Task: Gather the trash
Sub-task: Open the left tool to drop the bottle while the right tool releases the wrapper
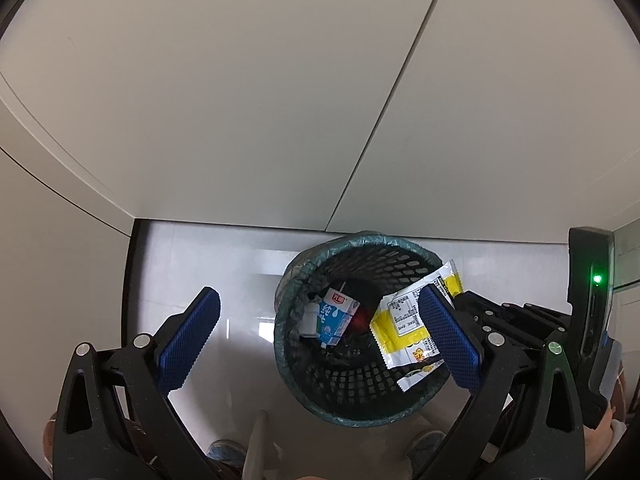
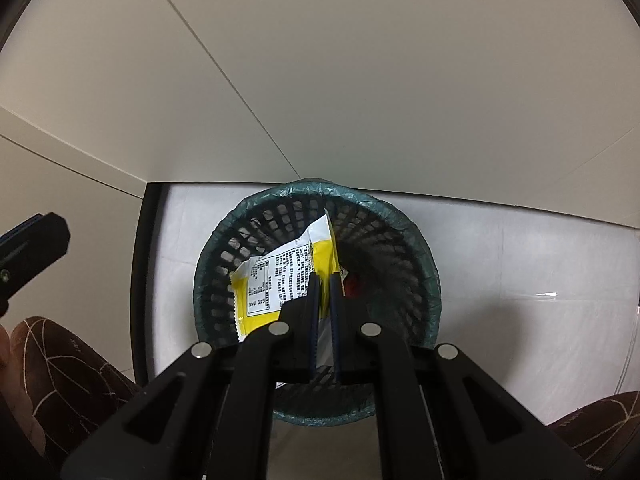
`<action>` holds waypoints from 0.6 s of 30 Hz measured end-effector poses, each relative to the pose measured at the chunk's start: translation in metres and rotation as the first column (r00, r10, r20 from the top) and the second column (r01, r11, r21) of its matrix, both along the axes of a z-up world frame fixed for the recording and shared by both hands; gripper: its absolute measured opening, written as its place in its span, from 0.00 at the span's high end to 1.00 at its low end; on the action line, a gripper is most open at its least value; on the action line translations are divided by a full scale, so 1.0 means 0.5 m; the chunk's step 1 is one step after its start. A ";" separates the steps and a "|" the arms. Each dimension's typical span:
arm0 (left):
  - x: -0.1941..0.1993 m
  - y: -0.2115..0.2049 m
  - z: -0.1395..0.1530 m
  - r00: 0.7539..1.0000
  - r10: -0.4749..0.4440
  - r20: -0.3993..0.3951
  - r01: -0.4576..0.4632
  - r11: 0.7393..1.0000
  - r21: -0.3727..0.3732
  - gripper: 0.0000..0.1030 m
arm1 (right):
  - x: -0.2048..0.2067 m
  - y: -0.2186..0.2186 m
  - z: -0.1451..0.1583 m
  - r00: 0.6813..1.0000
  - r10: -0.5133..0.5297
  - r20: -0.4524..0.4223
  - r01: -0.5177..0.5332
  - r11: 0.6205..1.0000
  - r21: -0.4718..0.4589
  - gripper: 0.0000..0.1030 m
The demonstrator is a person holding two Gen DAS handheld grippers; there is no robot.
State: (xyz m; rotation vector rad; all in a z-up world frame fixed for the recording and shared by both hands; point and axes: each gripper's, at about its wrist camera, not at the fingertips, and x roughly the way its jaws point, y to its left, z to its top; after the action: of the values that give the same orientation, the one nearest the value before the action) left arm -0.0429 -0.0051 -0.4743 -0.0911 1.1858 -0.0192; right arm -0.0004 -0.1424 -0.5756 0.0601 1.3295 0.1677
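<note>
The right gripper (image 2: 325, 280) is clamped on a yellow-and-white wrapper (image 2: 276, 276), held over the mouth of the bin (image 2: 420, 248). The left gripper (image 1: 320, 340) stands wide apart, empty, above the bin. A milk carton (image 1: 334, 316) lies inside.

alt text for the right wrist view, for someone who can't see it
The right gripper, shut on a yellow and white wrapper, holds it over a black mesh bin with a green liner. The bin stands on a pale floor by a wall.
</note>
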 end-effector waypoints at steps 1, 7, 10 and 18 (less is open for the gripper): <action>0.000 -0.001 -0.005 1.000 -0.002 -0.006 0.002 1.000 0.002 0.06 | 0.000 0.000 -0.002 1.000 0.000 0.002 0.000 1.000 0.005 0.93; -0.002 0.002 -0.022 0.999 0.002 -0.045 -0.003 1.000 -0.013 0.06 | 0.000 -0.012 -0.003 0.999 -0.025 -0.026 0.026 0.999 0.038 0.73; -0.004 0.002 -0.019 0.999 0.005 -0.048 -0.006 1.000 -0.014 0.06 | 0.000 -0.013 0.009 0.999 -0.031 -0.008 0.031 0.999 0.044 0.58; -0.020 -0.019 0.008 0.997 -0.018 -0.069 0.018 1.000 -0.008 0.06 | -0.009 -0.033 0.093 0.997 -0.052 0.062 0.048 0.997 0.069 0.27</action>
State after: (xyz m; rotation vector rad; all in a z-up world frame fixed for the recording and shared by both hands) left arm -0.0529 -0.0149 -0.4703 -0.0880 1.2562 -0.0365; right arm -0.0051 -0.1590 -0.5293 0.1436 1.2576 0.1705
